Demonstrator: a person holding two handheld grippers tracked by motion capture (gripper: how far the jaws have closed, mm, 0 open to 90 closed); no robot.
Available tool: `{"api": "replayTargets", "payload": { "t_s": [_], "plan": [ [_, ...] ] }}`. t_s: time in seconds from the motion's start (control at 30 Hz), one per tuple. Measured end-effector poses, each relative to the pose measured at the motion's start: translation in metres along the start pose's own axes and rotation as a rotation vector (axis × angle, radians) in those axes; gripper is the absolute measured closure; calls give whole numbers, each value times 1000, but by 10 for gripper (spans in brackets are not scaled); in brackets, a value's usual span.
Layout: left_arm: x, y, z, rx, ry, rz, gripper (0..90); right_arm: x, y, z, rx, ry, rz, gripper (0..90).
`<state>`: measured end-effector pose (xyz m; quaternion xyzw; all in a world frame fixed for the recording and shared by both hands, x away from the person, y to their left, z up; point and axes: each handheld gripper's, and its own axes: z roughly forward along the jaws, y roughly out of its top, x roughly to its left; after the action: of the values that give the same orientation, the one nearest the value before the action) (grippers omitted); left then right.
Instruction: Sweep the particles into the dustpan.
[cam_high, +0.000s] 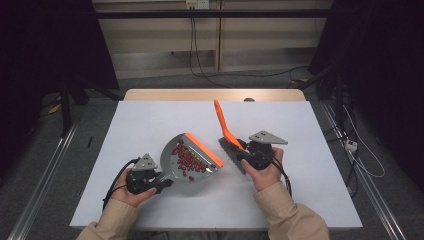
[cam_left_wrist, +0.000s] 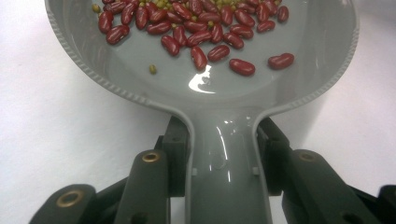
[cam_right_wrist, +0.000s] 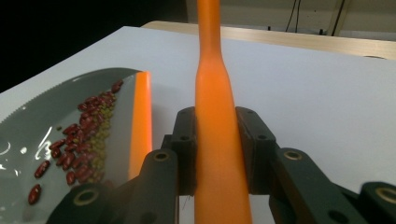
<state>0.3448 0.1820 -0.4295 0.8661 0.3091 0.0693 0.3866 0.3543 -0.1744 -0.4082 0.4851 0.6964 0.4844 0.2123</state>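
1. The grey dustpan (cam_high: 187, 161) sits on the surface just in front of the person, between the two hands, its orange lip (cam_high: 204, 148) turned toward the brush. Red kidney beans (cam_left_wrist: 205, 32) and a few small green ones (cam_left_wrist: 152, 69) lie heaped in its bowl.
2. The left gripper (cam_high: 161, 184) has its fingers (cam_left_wrist: 175, 154) clenched on the dustpan's handle (cam_left_wrist: 227, 172), one on each side, as the left gripper view shows.
3. The right gripper (cam_high: 245, 151) has its fingers (cam_right_wrist: 187, 149) clamped on the orange handle of the brush (cam_right_wrist: 215, 140); the dark bristles (cam_high: 231, 152) rest just beside the lip.
4. Judging by the full pan and no stray beans visible on the surface, the sweeping looks nearly done. To handle the load well, I would keep the pan level or tipped slightly back toward its handle, so the beans roll away from the lip.
5. Lift slowly; these beans roll easily on glossy plastic. Keep the brush near the lip as a guard.
6. The surface (cam_high: 150, 120) is a plain white sheet over a wooden top (cam_high: 215, 94).
7. Beyond lie a grey floor, trailing cables (cam_high: 200, 70), a pale wall panel and dark curtains at both sides.
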Motion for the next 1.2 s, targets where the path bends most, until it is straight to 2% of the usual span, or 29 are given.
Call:
{"api": "replayTargets", "payload": {
  "t_s": [0.3, 0.53, 0.77, 1.2],
  "plan": [
    [9, -1, -2, -11, 41, -48, 641, -16, -6, -5, 14, -33, 3, 712],
    [16, -1, -4, -21, 82, -69, 641, -21, -7, -8, 16, -48, 3, 712],
    [24, -2, -5, -53, 123, -105, 642, -25, -8, -10, 17, -63, 6, 712],
    [37, -7, -6, -53, 175, -171, 641, -36, -8, -15, 17, -83, 14, 712]
  ]
}}
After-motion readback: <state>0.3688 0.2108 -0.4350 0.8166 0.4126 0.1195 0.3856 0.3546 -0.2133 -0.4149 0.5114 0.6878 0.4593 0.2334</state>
